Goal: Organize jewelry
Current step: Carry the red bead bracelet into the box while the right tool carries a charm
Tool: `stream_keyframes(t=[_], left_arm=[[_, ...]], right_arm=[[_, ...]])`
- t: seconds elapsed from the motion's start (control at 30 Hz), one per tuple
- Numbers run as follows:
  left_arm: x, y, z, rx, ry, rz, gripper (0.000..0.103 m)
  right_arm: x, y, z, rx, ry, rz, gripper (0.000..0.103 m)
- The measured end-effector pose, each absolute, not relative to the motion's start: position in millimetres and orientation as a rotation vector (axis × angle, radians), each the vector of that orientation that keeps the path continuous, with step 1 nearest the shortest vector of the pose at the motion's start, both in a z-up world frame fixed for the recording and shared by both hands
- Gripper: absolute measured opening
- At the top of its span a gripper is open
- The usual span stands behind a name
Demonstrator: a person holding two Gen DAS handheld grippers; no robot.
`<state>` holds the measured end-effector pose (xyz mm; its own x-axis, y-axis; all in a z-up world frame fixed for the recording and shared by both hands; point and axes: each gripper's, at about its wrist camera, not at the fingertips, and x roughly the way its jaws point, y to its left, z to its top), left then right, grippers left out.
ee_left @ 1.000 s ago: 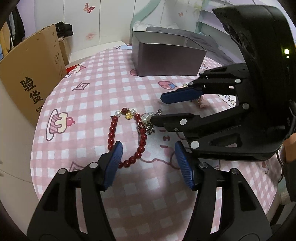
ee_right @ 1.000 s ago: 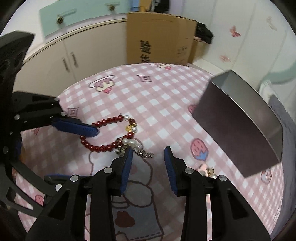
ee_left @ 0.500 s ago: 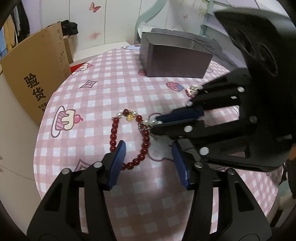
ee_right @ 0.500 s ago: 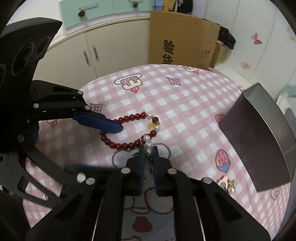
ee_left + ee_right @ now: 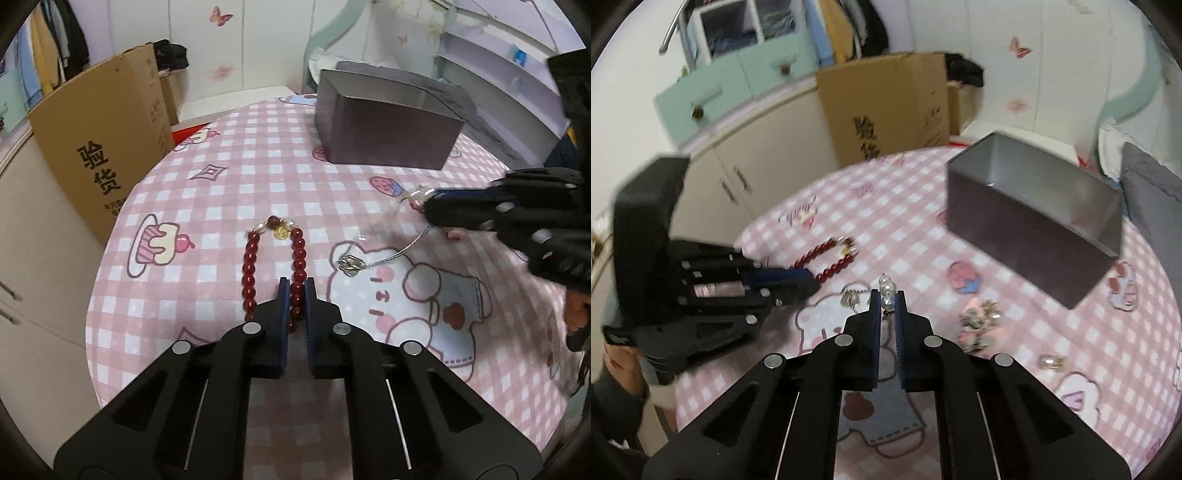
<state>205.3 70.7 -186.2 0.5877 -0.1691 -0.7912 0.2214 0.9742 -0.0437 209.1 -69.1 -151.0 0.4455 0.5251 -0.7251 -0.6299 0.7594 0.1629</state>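
Observation:
A red bead bracelet (image 5: 251, 264) with a gold charm lies on the pink checked tablecloth; it also shows in the right wrist view (image 5: 827, 260). My left gripper (image 5: 295, 291) is shut on one strand of it. My right gripper (image 5: 887, 301) is shut on a pearl-and-silver chain bracelet (image 5: 886, 290) and holds it above the cloth; in the left wrist view the chain (image 5: 388, 251) hangs from the right gripper (image 5: 424, 201), its clasp end touching the cloth. An open grey box (image 5: 1034, 218) stands at the back of the table.
More small jewelry (image 5: 979, 321) and a single ring-like piece (image 5: 1051, 362) lie on the cloth to the right. A cardboard box (image 5: 107, 147) and cabinets (image 5: 731, 181) stand beyond the table's left edge. The round table edge is close on the left.
Both grippers have shut: the left on the red bead bracelet, the right on the pearl chain. The right gripper has lifted the chain up and to the right, away from the red beads.

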Motion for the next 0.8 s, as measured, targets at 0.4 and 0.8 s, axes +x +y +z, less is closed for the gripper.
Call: stream_keyframes(t=[0.4,0.8], left_arm=[[215.2,60.0,-136.4,-0.039,0.816,-0.338,0.008],[256.1,13.9,-50.0,-0.058,0.648,-0.543,0.008]], right_arm=[[207.4,-109.3,-90.5,-0.027,0.694,0.674,0.006],[234.8,-139.2,-47.0,0.023,0.56,0.581,0.005]])
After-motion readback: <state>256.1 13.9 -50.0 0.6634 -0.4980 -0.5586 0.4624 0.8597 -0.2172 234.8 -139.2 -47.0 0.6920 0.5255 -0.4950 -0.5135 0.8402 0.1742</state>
